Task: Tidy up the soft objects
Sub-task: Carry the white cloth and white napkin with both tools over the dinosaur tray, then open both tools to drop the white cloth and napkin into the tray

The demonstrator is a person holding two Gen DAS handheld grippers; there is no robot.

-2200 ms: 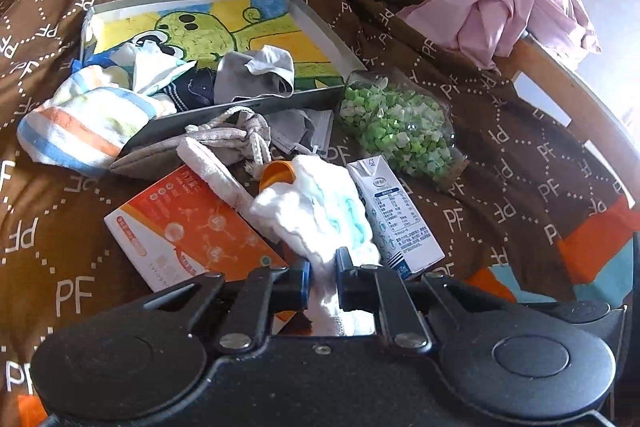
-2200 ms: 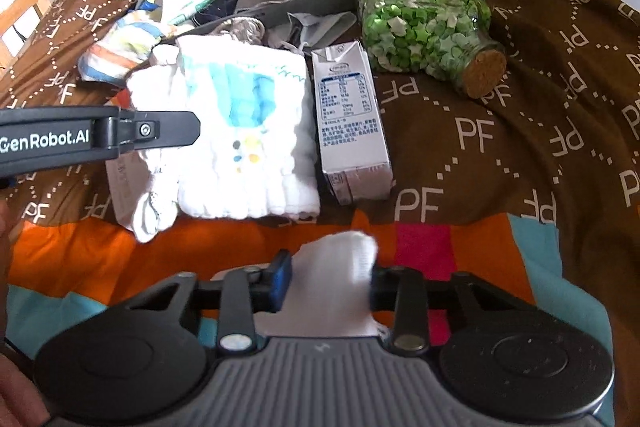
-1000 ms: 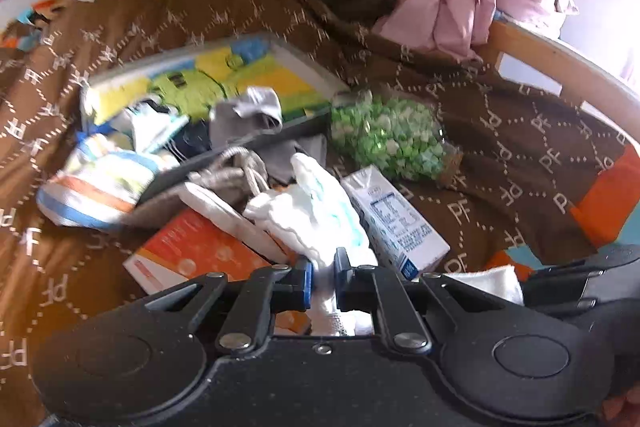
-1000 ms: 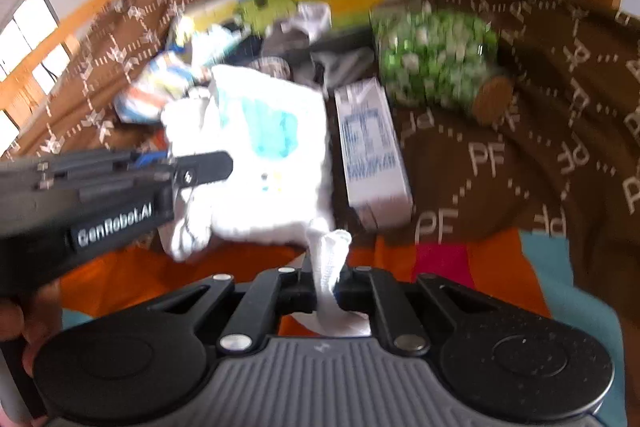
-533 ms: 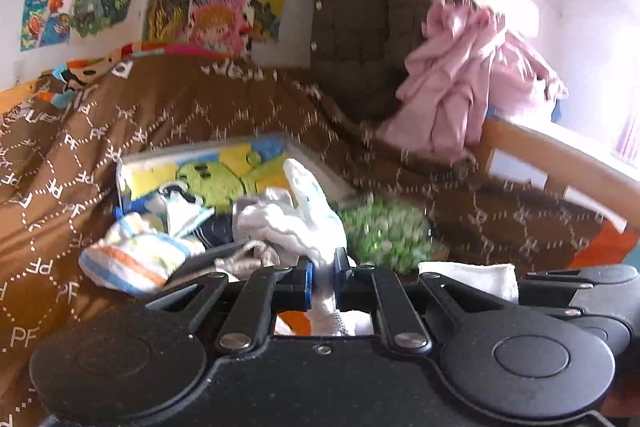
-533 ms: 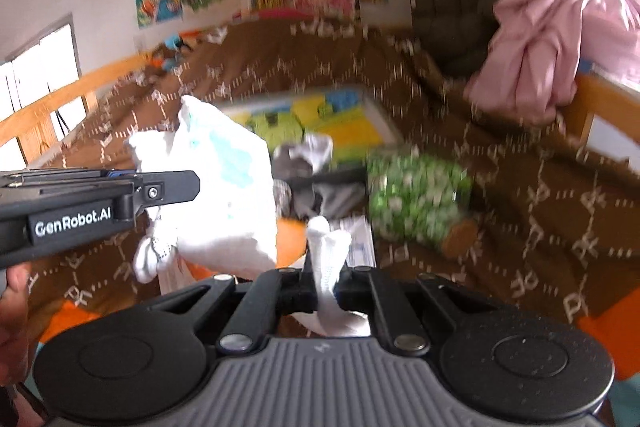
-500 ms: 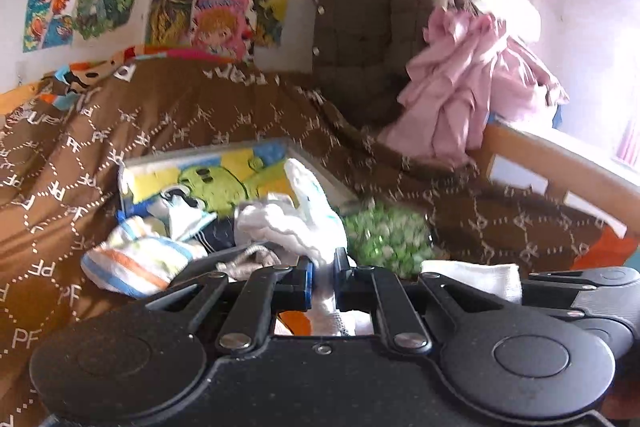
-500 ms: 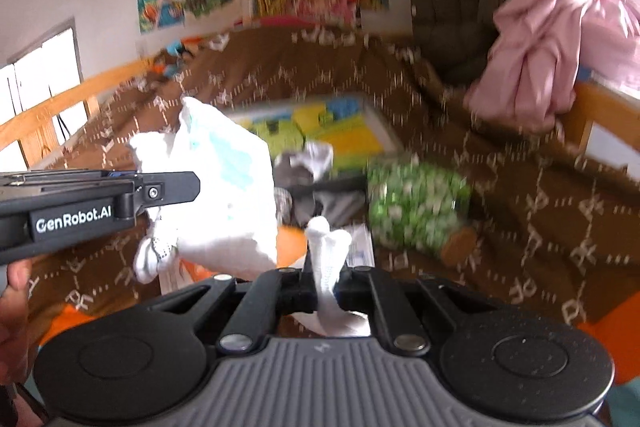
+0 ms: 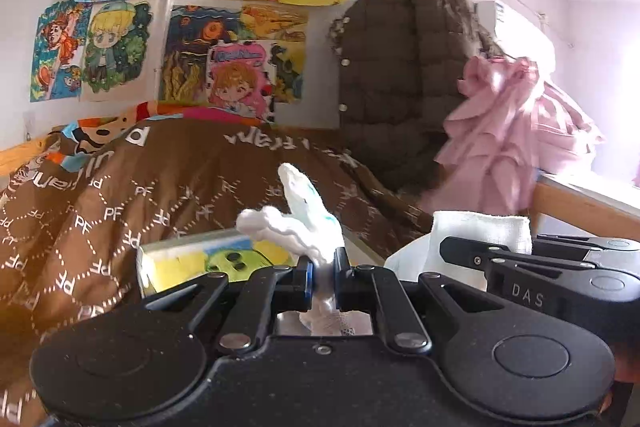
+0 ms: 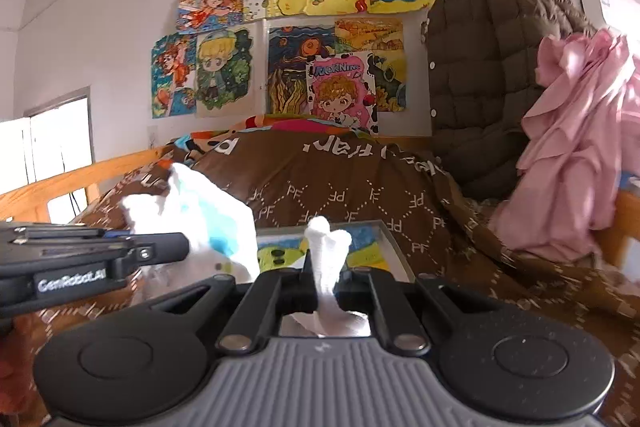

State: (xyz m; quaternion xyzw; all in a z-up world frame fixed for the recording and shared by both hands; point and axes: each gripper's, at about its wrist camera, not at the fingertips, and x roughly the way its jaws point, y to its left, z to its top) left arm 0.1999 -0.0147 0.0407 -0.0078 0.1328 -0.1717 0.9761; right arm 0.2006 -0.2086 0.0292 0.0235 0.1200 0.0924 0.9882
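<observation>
Both grippers held a white cloth [image 9: 308, 223] aloft over the brown bedspread [image 9: 168, 187]. Left gripper [image 9: 322, 281] pinched one corner, right gripper [image 10: 325, 281] the other w/ jaws pressed tight. Cloth's long axis ran left-right btwn them, pinched corners pointing up. Tray [image 9: 180, 259] lay below.

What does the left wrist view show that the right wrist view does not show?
Only the left wrist view shows the right tool from the side, shut on the white cloth. Only the right wrist view shows the window and the left tool from the side. Both share the brown quilted jacket, pink garment and cartoon-printed tray.
</observation>
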